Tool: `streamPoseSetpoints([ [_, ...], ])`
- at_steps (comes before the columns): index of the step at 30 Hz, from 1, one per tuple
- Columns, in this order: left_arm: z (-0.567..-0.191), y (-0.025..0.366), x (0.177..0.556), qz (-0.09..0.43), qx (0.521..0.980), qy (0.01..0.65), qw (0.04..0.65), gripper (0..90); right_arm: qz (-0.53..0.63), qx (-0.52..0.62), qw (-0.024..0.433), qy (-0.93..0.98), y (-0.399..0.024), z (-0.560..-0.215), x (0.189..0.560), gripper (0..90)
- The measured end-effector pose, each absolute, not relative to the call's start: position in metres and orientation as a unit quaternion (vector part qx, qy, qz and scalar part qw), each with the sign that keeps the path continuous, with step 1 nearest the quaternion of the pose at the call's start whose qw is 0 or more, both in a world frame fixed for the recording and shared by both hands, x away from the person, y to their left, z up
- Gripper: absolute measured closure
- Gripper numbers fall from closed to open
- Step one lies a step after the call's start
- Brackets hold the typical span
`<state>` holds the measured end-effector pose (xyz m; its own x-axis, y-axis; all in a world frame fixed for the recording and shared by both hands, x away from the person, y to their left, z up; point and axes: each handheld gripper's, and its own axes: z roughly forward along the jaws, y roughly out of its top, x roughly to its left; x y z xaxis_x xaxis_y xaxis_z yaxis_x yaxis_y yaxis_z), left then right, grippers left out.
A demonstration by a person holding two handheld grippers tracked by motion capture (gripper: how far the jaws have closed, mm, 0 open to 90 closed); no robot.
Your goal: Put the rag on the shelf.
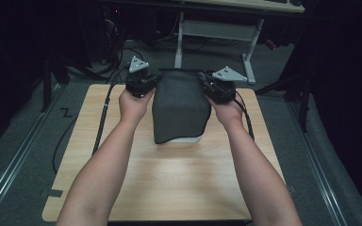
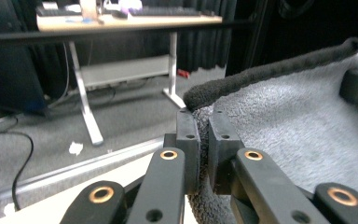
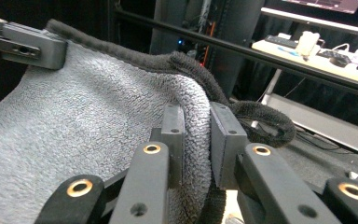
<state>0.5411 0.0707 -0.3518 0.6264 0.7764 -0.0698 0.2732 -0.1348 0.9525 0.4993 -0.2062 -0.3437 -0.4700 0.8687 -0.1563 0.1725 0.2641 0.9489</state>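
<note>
Towel: hangs as a dark sheet over the far middle of the worktop, barring any straight way across there.
Left of towel: left gripper fills the gap at its top corner; bare worktop below.
Right of towel: right gripper sits at the other corner.
Near side of towel: broad bare wood between the forearms.
Beyond towel: desk legs, cables.

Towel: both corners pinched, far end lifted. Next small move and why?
Probably carry the far edge toward the person and lay it over the near end. Both the left hand-held gripper and right hand-held gripper clamp the grey towel, whose near end rests on the table.
</note>
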Motion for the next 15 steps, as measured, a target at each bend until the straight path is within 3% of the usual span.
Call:
streamPoseSetpoints([
  [15,-0.39,0.07,0.546,0.183,0.734,0.385,0.529,85.2,0.458,0.391,0.331,0.726,-0.213,-0.373,0.51,78.1],
])
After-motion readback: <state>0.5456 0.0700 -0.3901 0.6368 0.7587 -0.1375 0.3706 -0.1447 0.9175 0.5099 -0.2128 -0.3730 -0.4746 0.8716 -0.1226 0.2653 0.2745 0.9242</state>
